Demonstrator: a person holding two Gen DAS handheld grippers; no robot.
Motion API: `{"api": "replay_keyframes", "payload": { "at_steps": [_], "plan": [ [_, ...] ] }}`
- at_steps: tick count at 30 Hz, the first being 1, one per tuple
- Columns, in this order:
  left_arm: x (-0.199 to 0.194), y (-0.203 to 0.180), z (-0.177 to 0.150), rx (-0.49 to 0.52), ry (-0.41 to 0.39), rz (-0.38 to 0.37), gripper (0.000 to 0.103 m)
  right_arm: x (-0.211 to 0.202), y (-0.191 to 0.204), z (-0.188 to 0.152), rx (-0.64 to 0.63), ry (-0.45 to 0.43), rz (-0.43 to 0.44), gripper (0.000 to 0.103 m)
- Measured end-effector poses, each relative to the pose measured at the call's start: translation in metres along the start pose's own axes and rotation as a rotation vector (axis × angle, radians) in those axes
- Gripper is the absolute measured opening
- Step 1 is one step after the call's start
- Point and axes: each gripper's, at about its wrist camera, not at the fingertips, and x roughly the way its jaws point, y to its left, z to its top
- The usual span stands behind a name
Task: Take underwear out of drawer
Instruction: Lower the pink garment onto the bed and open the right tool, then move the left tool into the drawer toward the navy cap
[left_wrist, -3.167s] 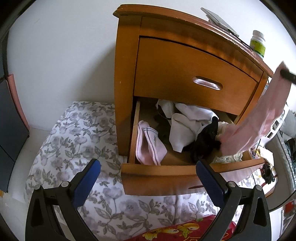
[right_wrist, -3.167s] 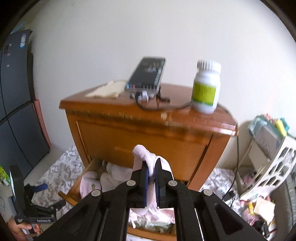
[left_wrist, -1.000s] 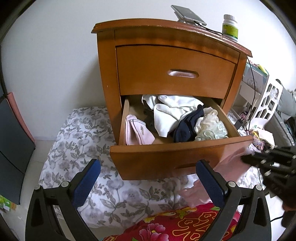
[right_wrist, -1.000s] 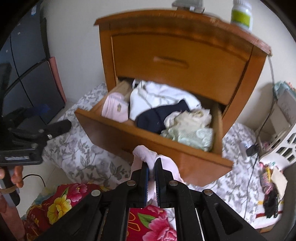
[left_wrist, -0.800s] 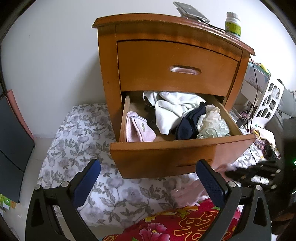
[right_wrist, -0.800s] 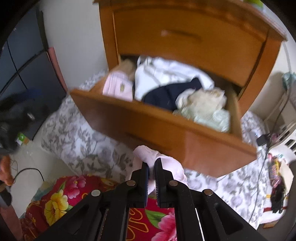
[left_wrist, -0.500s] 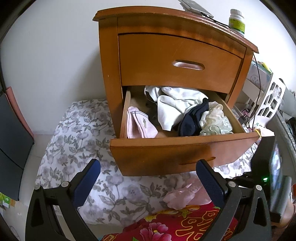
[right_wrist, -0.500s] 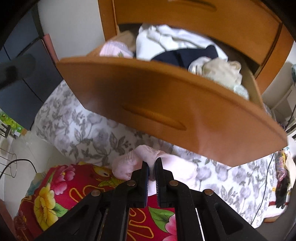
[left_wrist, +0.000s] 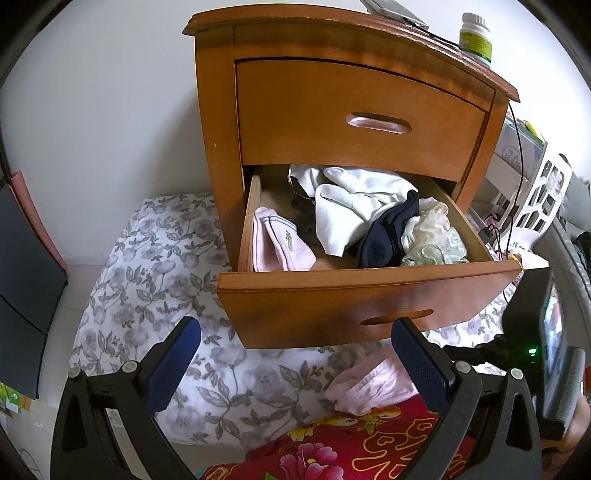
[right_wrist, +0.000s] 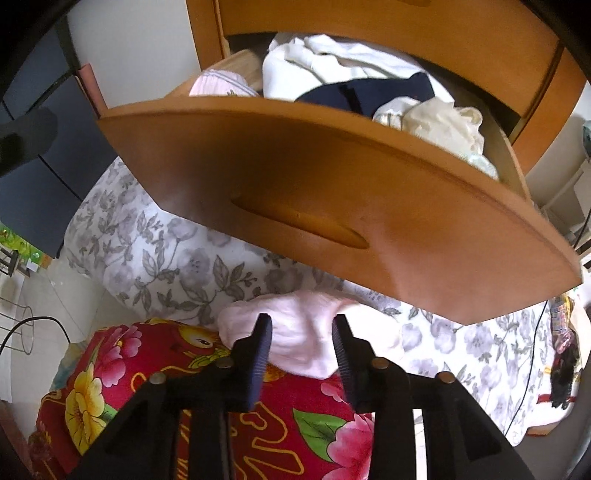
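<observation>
The pink underwear (right_wrist: 299, 336) lies crumpled on the bedding below the pulled-out drawer (right_wrist: 332, 206). My right gripper (right_wrist: 302, 341) hovers just over it, its jaws opening, with the cloth between the pads but no longer pinched. In the left wrist view the same pink underwear (left_wrist: 369, 384) rests beside the red floral cloth (left_wrist: 332, 454). The drawer (left_wrist: 369, 295) holds white (left_wrist: 347, 210), navy (left_wrist: 388, 232), cream (left_wrist: 428, 236) and pink (left_wrist: 277, 240) garments. My left gripper (left_wrist: 303, 354) stands open and empty in front of the drawer.
The wooden nightstand (left_wrist: 221, 110) carries a phone (left_wrist: 395, 11) and a pill bottle (left_wrist: 474, 37) on top. A grey floral sheet (left_wrist: 155, 266) covers the surface below. A white rack (left_wrist: 539, 192) and cables sit to the right; a dark panel (left_wrist: 22, 266) stands at left.
My right gripper sank from drawer height to the bedding with the pink underwear, then its jaws parted and let the cloth go. The left gripper stayed put.
</observation>
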Motion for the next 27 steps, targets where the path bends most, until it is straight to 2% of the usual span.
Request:
{"api": "replay_keyframes", "payload": {
  "at_steps": [6, 8, 10, 12, 20, 22, 27],
  "plan": [
    [-0.007, -0.002, 0.002, 0.006, -0.018, 0.003, 0.103, -0.033, -0.005, 0.003, 0.035, -0.063, -0.001, 0.038],
    [-0.01, -0.002, 0.003, 0.007, -0.024, 0.003, 0.103, -0.048, -0.009, 0.005, 0.054, -0.094, -0.009, 0.045],
    [-0.012, -0.003, 0.003, 0.009, -0.029, 0.003, 0.103, -0.063, -0.011, 0.006, 0.069, -0.131, -0.024, 0.057],
    [-0.013, -0.004, 0.004, 0.011, -0.031, 0.002, 0.103, -0.076, -0.014, 0.006, 0.083, -0.16, -0.028, 0.063],
    [-0.014, -0.006, 0.004, 0.014, -0.03, 0.004, 0.103, -0.087, -0.023, 0.0, 0.151, -0.176, -0.039, 0.089],
    [-0.015, -0.006, 0.004, 0.014, -0.029, 0.005, 0.103, -0.087, -0.028, -0.002, 0.166, -0.177, -0.048, 0.099],
    [-0.013, -0.007, 0.003, 0.013, -0.021, 0.005, 0.103, -0.085, -0.035, -0.006, 0.189, -0.183, -0.059, 0.103]
  ]
}}
